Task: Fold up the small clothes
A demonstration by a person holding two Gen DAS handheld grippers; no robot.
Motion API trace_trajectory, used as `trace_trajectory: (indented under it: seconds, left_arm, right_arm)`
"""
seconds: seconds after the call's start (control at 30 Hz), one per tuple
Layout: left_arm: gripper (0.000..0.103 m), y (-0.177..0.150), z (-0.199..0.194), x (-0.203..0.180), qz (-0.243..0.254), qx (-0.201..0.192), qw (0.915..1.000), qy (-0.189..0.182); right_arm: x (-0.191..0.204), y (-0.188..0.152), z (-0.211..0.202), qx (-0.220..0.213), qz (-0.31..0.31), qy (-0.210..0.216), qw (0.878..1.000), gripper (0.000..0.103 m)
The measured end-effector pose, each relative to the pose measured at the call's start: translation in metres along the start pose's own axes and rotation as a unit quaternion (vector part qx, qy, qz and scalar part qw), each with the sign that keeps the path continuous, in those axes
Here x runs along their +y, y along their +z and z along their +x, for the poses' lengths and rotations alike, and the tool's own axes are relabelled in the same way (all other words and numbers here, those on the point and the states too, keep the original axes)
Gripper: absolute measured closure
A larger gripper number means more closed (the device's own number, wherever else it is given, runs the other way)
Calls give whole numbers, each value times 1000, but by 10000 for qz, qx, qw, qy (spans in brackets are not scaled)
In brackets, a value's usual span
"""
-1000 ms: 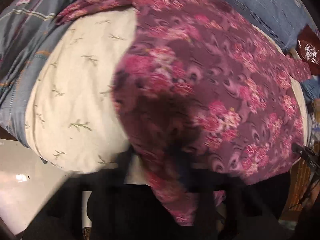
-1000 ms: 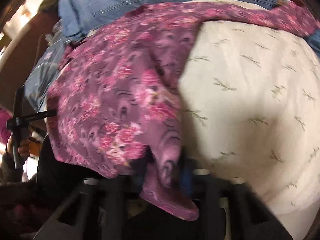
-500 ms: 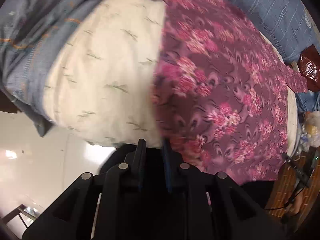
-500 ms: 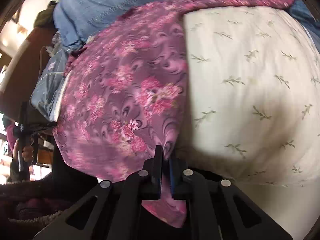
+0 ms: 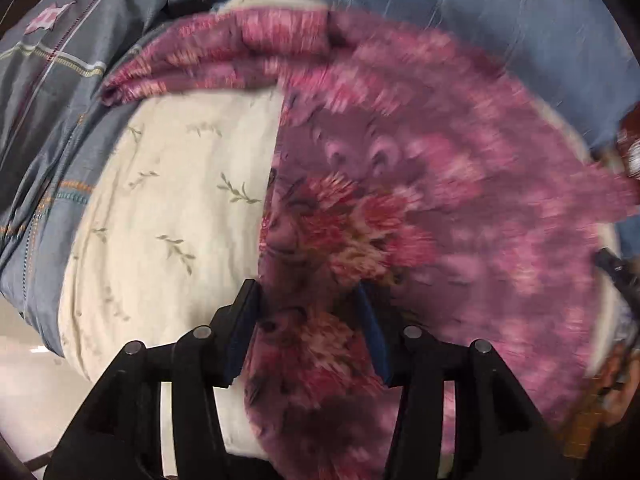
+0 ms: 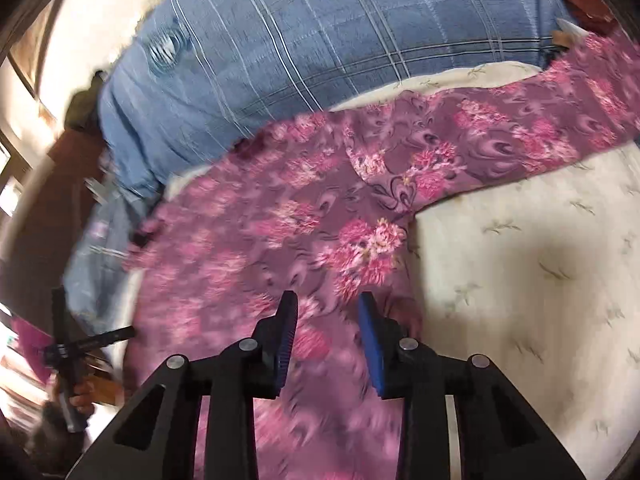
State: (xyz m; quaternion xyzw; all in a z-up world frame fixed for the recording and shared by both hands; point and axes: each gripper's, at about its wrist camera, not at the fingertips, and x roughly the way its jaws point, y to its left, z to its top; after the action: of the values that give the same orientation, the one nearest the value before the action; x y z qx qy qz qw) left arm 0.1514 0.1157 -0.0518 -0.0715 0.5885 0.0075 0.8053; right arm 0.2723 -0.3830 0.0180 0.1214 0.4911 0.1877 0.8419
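Note:
A purple garment with pink flowers (image 5: 420, 200) lies spread on a cream leaf-print sheet (image 5: 172, 208); it also shows in the right wrist view (image 6: 304, 232), with one sleeve (image 6: 520, 136) stretched to the far right. My left gripper (image 5: 310, 296) is open, its jaws standing either side of the garment's near left edge. My right gripper (image 6: 326, 304) is open just above the garment's near right edge, by the cream sheet (image 6: 520, 264). Neither grips the cloth. The left gripper (image 6: 68, 348) shows at the far left of the right wrist view.
A blue checked blanket (image 6: 320, 40) is piled behind the garment. A grey-blue striped quilt (image 5: 48, 120) lies at the left of the sheet. A pale floor (image 5: 28, 392) lies beyond the bed's near left edge. A dark red object (image 5: 630, 148) sits at the far right.
Both grippers were shut on the garment's near edge half a second ago; now both have opened and let it go. The garment lies flatter on the sheet.

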Motion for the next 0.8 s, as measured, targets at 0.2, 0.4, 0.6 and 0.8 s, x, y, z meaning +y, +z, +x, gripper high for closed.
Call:
trace_trajectory:
  seconds: [0.2, 0.4, 0.6, 0.8]
  left_arm:
    - [47, 36, -43, 4, -130, -378, 9956, -849]
    - [30, 111, -21, 48, -1536, -203, 9736, -1676]
    - [30, 143, 11, 66, -2505, 264, 9358, -2466]
    - [98, 167, 30, 69, -2442, 648, 9390, -2335]
  right_arm:
    - [16, -12, 12, 14, -549, -80, 9985, 40]
    - [43, -24, 22, -184, -1095, -404, 9930, 12]
    - [58, -31, 35, -103, -1607, -742, 9841, 0]
    - [58, -31, 36, -224, -1565, -755, 9845, 0]
